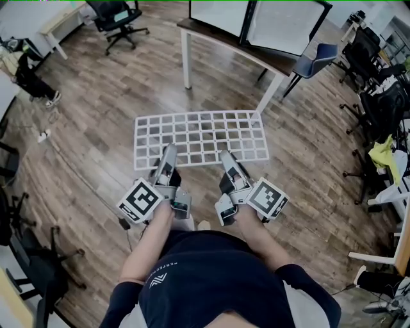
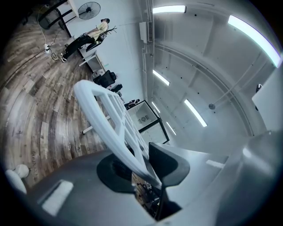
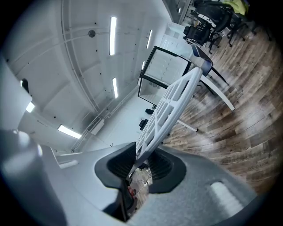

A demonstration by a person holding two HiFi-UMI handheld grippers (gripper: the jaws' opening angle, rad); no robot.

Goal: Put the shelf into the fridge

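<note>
Out front, shelf (image 1: 201, 138) lies flat, long axis L-R, near edge clamped by L gripper (image 1: 168, 152) & R gripper (image 1: 225, 157) jaws.

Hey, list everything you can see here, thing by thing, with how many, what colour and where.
shelf: one, white grid, over the floor, near edge in both grippers
table: one, dark top, white legs, beyond the shelf
panels: two, white in black frames, on the table
blue chair: one, right of the table
black office chairs: several, far left and right side
yellow cloth: one, right edge
floor: brown wood planks
person: one, dark clothes, far left
left gripper: grey, shut on the shelf
right gripper: grey, shut on the shelf
wearer: dark shirt, bare forearms, bottom edge
</note>
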